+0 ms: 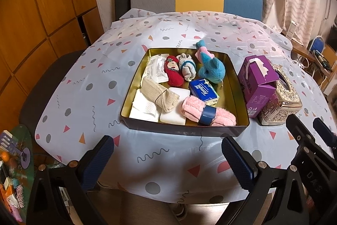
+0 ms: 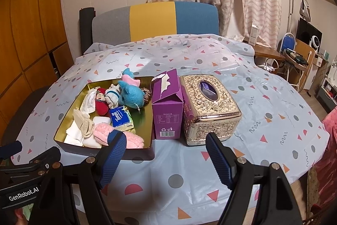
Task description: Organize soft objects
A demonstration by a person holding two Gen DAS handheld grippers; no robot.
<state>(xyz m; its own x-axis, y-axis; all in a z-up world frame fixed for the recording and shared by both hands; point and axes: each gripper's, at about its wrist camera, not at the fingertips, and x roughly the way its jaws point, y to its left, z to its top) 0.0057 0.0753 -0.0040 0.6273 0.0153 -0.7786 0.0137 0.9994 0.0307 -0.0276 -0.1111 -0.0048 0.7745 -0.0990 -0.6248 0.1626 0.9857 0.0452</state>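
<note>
"Tempo" reads in white on the blue tissue pack (image 2: 120,118) lying in the tin (image 1: 217,132); "GenRobot.AI" stands on the left gripper (image 2: 23,191) body, seen from the right wrist; a recycling mark and barcode show on the purple box (image 2: 167,132), its small print illegible.

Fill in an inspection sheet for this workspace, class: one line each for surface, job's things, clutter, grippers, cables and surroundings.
Surface: table under a patterned plastic cloth, wrinkled at the far edge.
Job's things: gold-lined tin holding blue plush toy, red doll, rolled socks, pink fuzzy roll, Tempo tissue pack, beige cloth and white packets.
Clutter: purple carton beside the tin, touching an ornate metal tissue box.
Grippers: left gripper and right gripper, both with jaws open, empty, short of the tin.
Cables: nothing seen on the table.
Surroundings: tricolour chair, curtains, wooden cabinets.
</note>
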